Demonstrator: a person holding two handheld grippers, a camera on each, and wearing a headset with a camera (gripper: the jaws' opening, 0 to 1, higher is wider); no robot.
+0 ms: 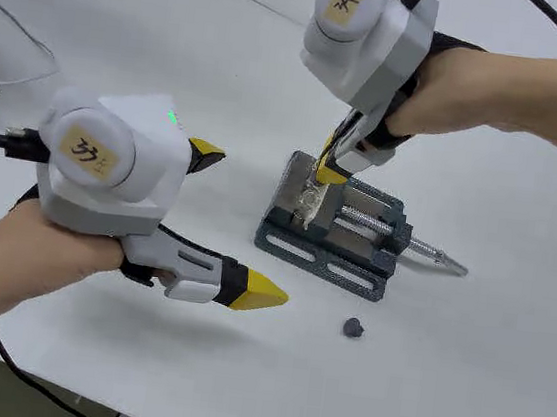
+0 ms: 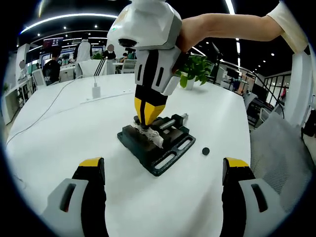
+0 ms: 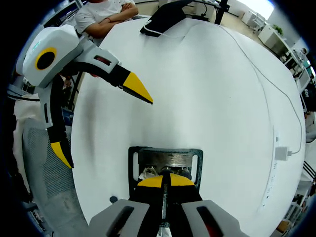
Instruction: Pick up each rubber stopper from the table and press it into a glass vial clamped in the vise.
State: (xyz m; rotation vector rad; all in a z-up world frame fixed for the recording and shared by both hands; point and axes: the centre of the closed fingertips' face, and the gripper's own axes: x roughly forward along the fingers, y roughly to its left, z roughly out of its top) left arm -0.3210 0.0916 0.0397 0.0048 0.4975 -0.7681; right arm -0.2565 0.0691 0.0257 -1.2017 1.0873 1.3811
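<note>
A dark metal vise (image 1: 355, 245) (image 2: 165, 153) (image 3: 192, 157) sits on the white table with clear glass vials (image 1: 308, 205) (image 3: 149, 173) clamped in it. My right gripper (image 1: 328, 174) (image 2: 147, 117) (image 3: 165, 180) is shut, its yellow tips pointing down onto a vial's mouth; what lies under the tips is hidden. A loose dark rubber stopper (image 1: 352, 328) (image 2: 205, 151) (image 3: 113, 199) lies on the table near the vise. My left gripper (image 1: 237, 220) (image 2: 164, 165) (image 3: 101, 123) hovers open beside the vise, holding nothing.
The vise's screw handle (image 1: 434, 252) sticks out to the right. A white cable (image 1: 13, 68) and a charger (image 2: 96, 90) (image 3: 281, 153) lie farther off on the table. Chairs, plants and people stand beyond the table edge.
</note>
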